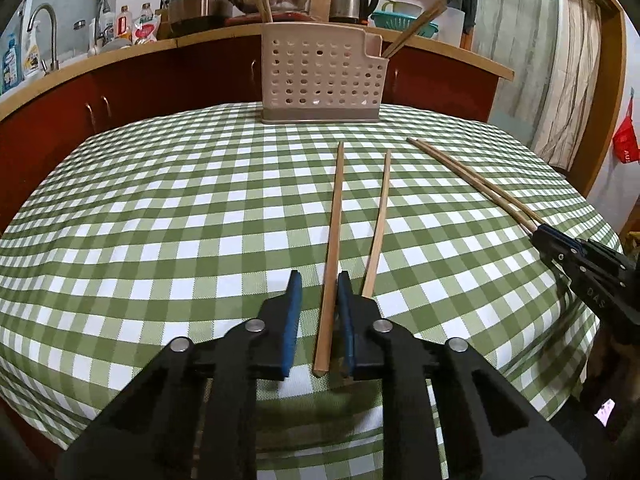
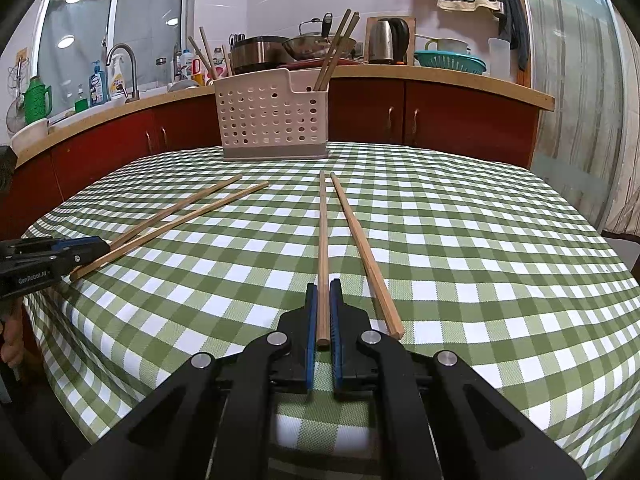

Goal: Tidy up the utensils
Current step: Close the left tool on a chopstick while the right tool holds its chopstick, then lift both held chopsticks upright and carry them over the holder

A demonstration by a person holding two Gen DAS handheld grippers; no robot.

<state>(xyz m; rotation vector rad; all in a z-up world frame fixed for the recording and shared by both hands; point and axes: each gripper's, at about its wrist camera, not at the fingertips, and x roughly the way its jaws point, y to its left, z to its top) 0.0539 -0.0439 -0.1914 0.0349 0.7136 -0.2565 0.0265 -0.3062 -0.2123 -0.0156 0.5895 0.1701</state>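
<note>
Straddling one chopstick without pinching it, the left gripper sits low in the centre of its own view. Its right pad lies against the straddled chopstick while the left pad stands clear of it, so the jaws are released. A second chopstick lies just to the right, outside the jaws, and both point up the frame toward the utensil holder.

The right gripper is clenched on the near end of the clamped chopstick, with both blue pads tight against the wood. A fourth chopstick lies loose just to its right, angling away at the bottom.

All four rest on the surface, which is covered in green and white checked cloth. The perforated holder stands upright at the far edge, upper centre, with stored chopsticks leaning out of its right compartment and more at its left end.
</note>
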